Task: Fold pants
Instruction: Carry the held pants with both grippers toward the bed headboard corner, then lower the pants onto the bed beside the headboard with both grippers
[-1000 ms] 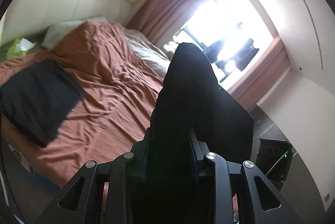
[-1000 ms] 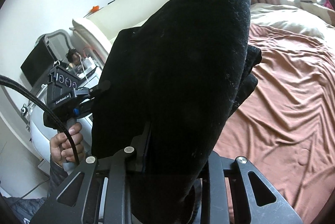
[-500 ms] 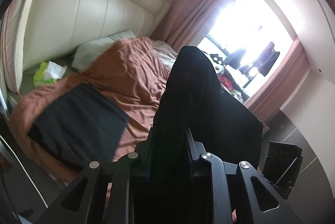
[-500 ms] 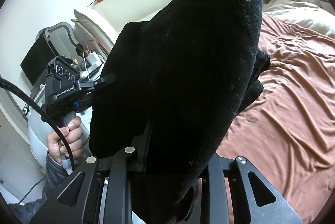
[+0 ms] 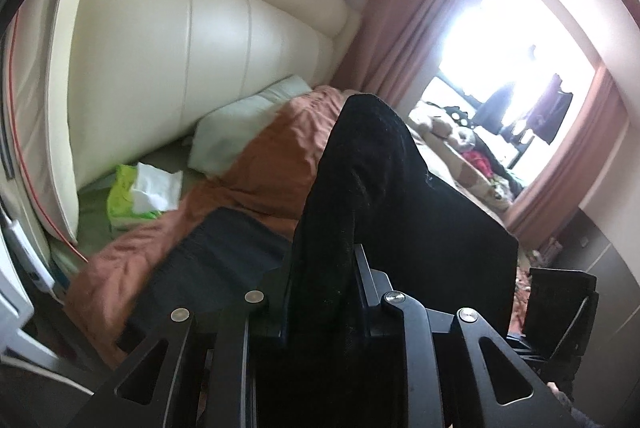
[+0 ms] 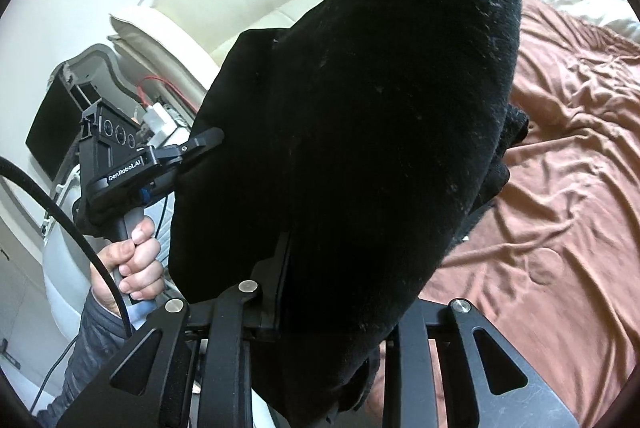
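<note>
1. Black fabric fills both views: the pants (image 5: 372, 188), a soft dark pair, are held in the air between my two grippers, above the near edge of the bed.
2. My left gripper (image 5: 320, 268) is pinched on a bunched fold of the pants; cloth rises from between its fingers toward 12 o'clock and drapes off toward 3 o'clock.
3. My right gripper (image 6: 332, 292) is pinched on the pants as well; the cloth balloons up from the fingers and covers the middle of that view.
4. From the right wrist view, the left gripper (image 6: 200, 148) shows at 9 o'clock, its tip clamped on the pants' far edge, with my left hand (image 6: 128, 264) wrapped round the handle below it.
5. Rust-brown bedsheet (image 6: 560, 188) spreads from 3 to 5 o'clock in the right wrist view, wrinkled.
6. In the left wrist view, a second black garment (image 5: 224, 252) lies flat on the sheet at 8 o'clock, partly hidden behind the gripper.
7. Green tissue pack (image 5: 136, 196) with white tissue sits at 9 o'clock beside the cream padded headboard (image 5: 180, 68).
8. Pale pillow (image 5: 240, 124) rests at 10 o'clock against the headboard.
9. Pink curtains (image 5: 420, 8) frame a bright window (image 5: 520, 60) at 2 o'clock.
</note>
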Tool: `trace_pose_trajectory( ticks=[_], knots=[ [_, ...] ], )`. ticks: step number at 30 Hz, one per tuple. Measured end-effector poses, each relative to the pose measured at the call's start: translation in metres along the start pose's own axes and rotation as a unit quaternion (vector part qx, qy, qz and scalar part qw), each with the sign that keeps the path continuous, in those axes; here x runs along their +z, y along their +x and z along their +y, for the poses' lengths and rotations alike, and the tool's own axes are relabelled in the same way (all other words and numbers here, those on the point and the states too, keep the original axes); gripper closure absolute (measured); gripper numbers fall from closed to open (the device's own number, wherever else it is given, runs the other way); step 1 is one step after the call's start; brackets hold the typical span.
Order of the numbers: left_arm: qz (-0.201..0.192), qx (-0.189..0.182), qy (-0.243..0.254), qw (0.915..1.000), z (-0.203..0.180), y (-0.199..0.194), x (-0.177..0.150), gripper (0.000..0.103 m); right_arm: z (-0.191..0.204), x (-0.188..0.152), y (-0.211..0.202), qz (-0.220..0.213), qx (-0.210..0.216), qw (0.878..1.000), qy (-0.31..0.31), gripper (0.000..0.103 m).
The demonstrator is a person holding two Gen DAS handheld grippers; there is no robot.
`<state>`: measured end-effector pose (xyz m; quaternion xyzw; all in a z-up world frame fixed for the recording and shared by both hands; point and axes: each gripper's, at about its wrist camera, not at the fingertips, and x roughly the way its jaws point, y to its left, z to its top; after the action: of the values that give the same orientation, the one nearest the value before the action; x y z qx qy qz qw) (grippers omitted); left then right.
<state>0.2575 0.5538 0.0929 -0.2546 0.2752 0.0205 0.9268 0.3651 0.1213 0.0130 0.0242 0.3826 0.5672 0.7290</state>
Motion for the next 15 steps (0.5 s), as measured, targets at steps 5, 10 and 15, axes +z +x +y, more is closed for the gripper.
trace_pose_trajectory(
  ticks=[5,10,15],
  knots=[
    [0.023,0.023,0.005,0.9995,0.024,0.028,0.025,0.078,-0.022,0.011,0.037,0.023,0.015,1.000,0.005,0.081],
    [0.033,0.050,0.014,0.9981,0.035,0.057,0.047,0.078,-0.051,0.015,0.066,0.028,0.038,0.998,0.029,0.081],
    [0.056,0.068,0.007,0.9961,0.053,0.091,0.053,0.078,-0.080,0.004,0.081,0.039,0.049,0.997,0.045,0.081]
  ],
)
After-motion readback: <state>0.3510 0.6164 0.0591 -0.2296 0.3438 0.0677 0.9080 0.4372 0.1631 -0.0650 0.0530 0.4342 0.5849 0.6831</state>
